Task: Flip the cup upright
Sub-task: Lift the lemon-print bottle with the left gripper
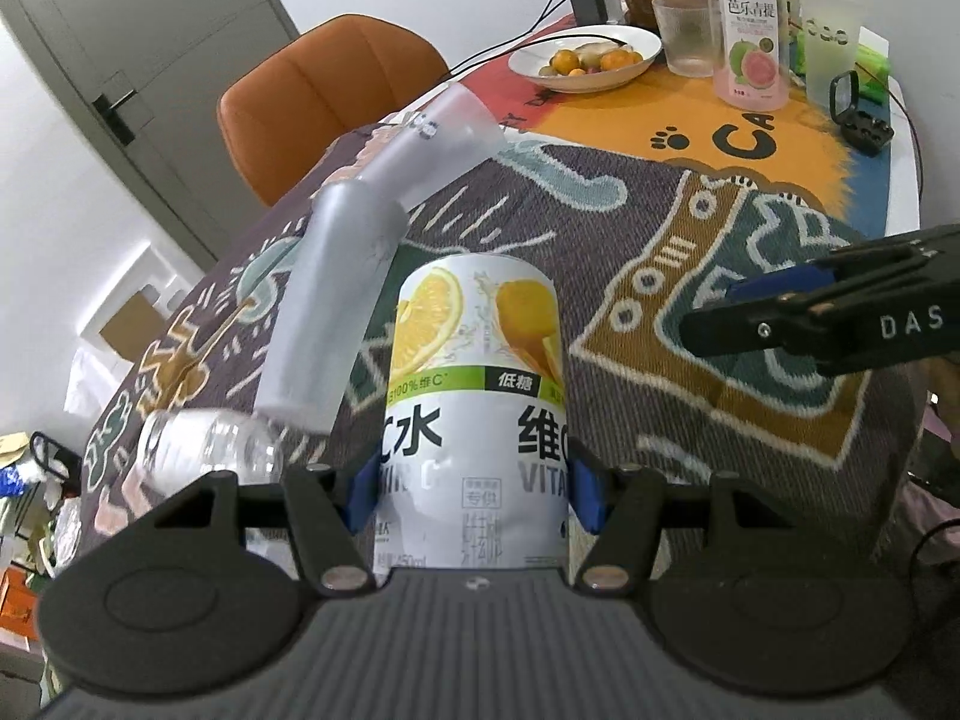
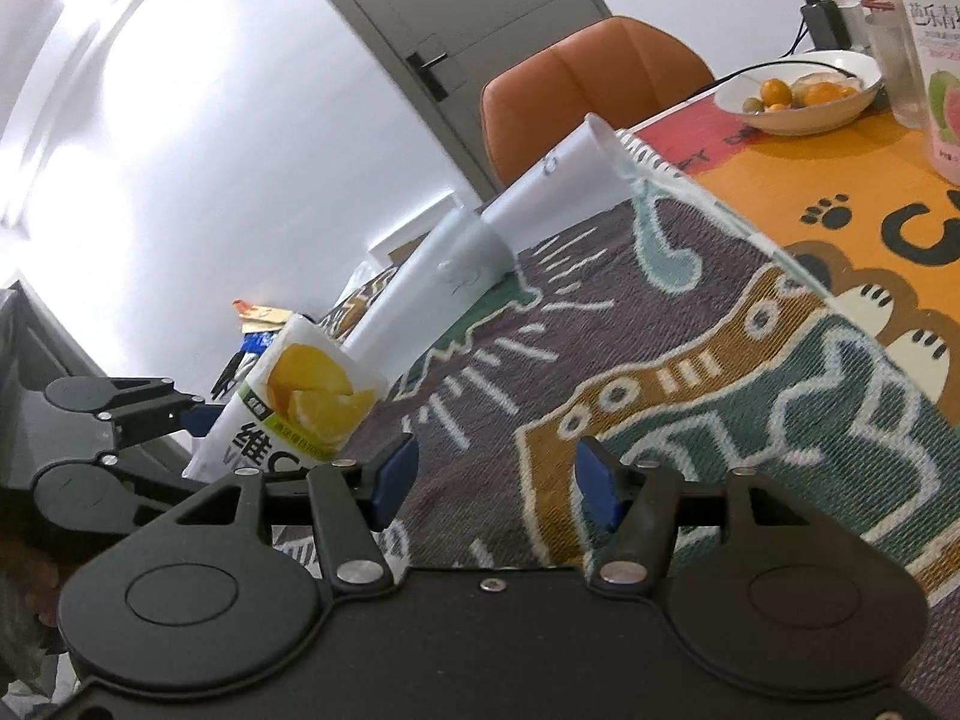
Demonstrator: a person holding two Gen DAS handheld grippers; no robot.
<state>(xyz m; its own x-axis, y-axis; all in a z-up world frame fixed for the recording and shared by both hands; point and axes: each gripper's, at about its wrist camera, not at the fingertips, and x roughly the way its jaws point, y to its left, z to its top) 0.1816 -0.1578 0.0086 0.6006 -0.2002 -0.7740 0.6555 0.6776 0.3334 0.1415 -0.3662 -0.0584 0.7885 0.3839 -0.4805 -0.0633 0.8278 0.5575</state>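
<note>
Gripping the printed cup (image 1: 474,414) around its middle, the left gripper (image 1: 474,498) had both blue pads pressed on its walls, holding it tilted above the patterned cloth (image 1: 690,420). It looked light and thin-walled, easily crushed, so a gentle mid-body hold seemed wisest. Right of the cup, the right gripper (image 2: 492,480) hung apart, holding nothing.

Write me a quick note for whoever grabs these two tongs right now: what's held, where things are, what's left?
Left tongs: shut on the lemon-label container, held tilted above the patterned mat.
Right tongs: open, empty, over the mat.
Frosted cups: nested, lying on their sides behind the container.
Done: container gripped.
Left: nothing stands upright yet; set it down upright and release.
</note>
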